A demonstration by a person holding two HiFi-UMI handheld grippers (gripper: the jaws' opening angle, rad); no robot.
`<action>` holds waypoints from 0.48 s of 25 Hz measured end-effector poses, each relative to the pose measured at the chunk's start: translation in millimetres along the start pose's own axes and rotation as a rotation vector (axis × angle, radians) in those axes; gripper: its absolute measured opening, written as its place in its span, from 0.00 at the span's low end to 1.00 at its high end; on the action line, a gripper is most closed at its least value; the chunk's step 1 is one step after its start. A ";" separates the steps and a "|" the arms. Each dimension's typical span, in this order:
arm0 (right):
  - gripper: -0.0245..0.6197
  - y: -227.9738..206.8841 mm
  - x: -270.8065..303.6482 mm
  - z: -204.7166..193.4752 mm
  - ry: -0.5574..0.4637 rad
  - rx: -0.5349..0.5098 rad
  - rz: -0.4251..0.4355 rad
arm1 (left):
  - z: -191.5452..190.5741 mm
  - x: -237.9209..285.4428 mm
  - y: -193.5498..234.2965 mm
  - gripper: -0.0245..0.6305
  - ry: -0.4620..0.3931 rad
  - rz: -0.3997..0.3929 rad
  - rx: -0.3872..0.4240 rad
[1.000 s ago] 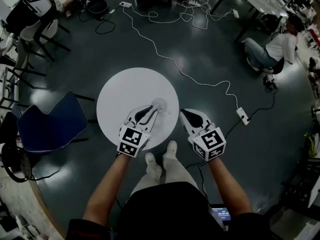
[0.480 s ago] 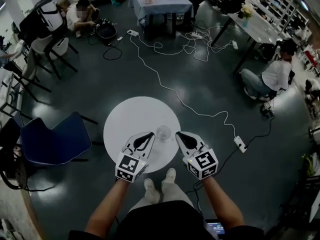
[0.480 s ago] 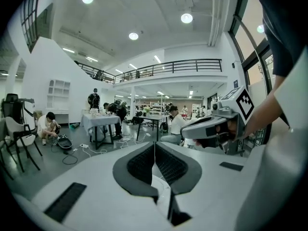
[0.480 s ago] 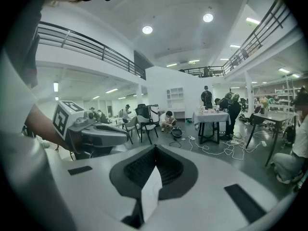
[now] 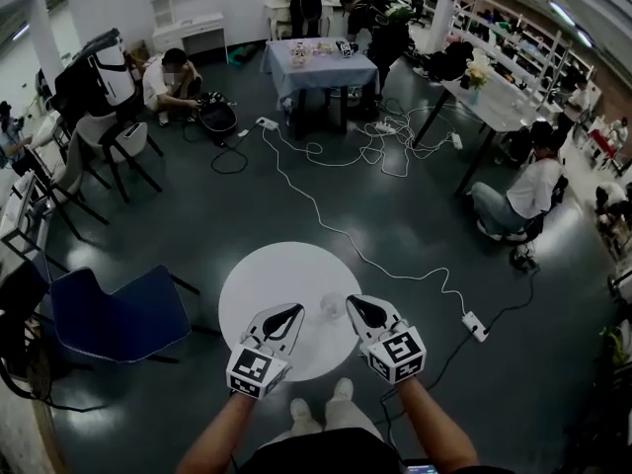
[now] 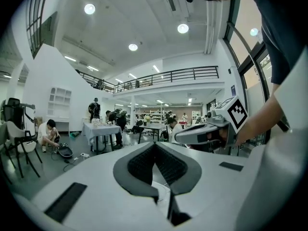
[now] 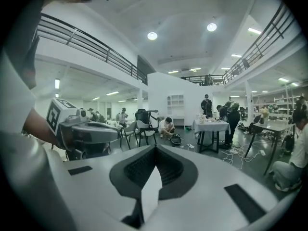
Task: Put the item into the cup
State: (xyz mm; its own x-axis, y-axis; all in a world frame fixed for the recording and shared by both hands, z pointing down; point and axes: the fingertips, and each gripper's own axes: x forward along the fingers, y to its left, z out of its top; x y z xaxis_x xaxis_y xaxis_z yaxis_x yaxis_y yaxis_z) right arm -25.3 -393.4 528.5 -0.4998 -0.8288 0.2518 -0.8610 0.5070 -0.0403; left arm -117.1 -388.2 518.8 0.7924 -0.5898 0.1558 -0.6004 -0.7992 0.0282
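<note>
A small clear cup (image 5: 333, 307) stands near the front edge of the round white table (image 5: 272, 275); I cannot make out whether anything lies inside it. My left gripper (image 5: 298, 310) hovers just left of the cup, its jaws just closed tip to tip on nothing (image 6: 155, 143). My right gripper (image 5: 350, 300) hovers just right of the cup, also with its tips together (image 7: 155, 147) and nothing held. Each gripper view looks level across the hall and shows the other gripper beside it: the right gripper (image 6: 202, 134), the left gripper (image 7: 91, 131). The cup is in neither gripper view.
A blue chair (image 5: 118, 314) stands left of the table. A white cable runs over the dark floor to a power strip (image 5: 472, 326) on the right. A person (image 5: 518, 200) sits on the floor at right. A draped table (image 5: 321, 67), chairs and other people are farther back.
Both grippers have risen from the tabletop and drawn away from the cup. The head view has tilted up, so more of the hall shows and the table sits lower in the picture.
</note>
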 end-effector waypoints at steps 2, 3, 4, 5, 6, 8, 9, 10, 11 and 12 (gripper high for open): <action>0.05 11.3 -0.4 10.5 -0.012 -0.008 -0.006 | 15.0 -13.3 -0.4 0.06 -0.016 -0.011 0.005; 0.05 17.6 -2.6 13.4 -0.017 -0.011 -0.009 | 17.7 -20.6 -1.9 0.06 -0.020 -0.015 0.010; 0.05 23.8 -5.5 15.1 -0.022 -0.013 -0.012 | 16.7 -27.8 -3.4 0.06 -0.022 -0.017 0.015; 0.05 29.5 -8.3 16.7 -0.028 -0.017 -0.014 | 15.4 -34.4 -4.5 0.06 -0.025 -0.017 0.019; 0.05 34.5 -10.2 19.2 -0.034 -0.022 -0.016 | 15.8 -40.2 -4.8 0.06 -0.029 -0.017 0.020; 0.05 42.6 -13.3 25.9 -0.043 -0.033 -0.018 | 21.4 -50.2 -4.6 0.06 -0.038 -0.018 0.023; 0.05 45.8 -15.8 29.4 -0.045 -0.037 -0.019 | 25.0 -54.6 -5.3 0.06 -0.042 -0.020 0.023; 0.05 48.7 -19.2 32.6 -0.047 -0.039 -0.020 | 28.7 -58.9 -6.8 0.06 -0.047 -0.023 0.020; 0.05 51.5 -23.0 35.2 -0.048 -0.041 -0.020 | 32.3 -63.3 -8.6 0.06 -0.053 -0.024 0.014; 0.05 54.4 -26.6 36.9 -0.048 -0.043 -0.020 | 35.8 -67.7 -10.1 0.06 -0.059 -0.024 0.006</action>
State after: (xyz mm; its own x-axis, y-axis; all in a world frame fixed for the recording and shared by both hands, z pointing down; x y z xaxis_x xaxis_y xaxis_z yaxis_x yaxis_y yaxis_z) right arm -62.4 -352.6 483.9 -0.4872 -0.8488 0.2052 -0.8666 0.4989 0.0063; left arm -160.8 -344.4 472.6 0.8114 -0.5765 0.0965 -0.5810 -0.8135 0.0256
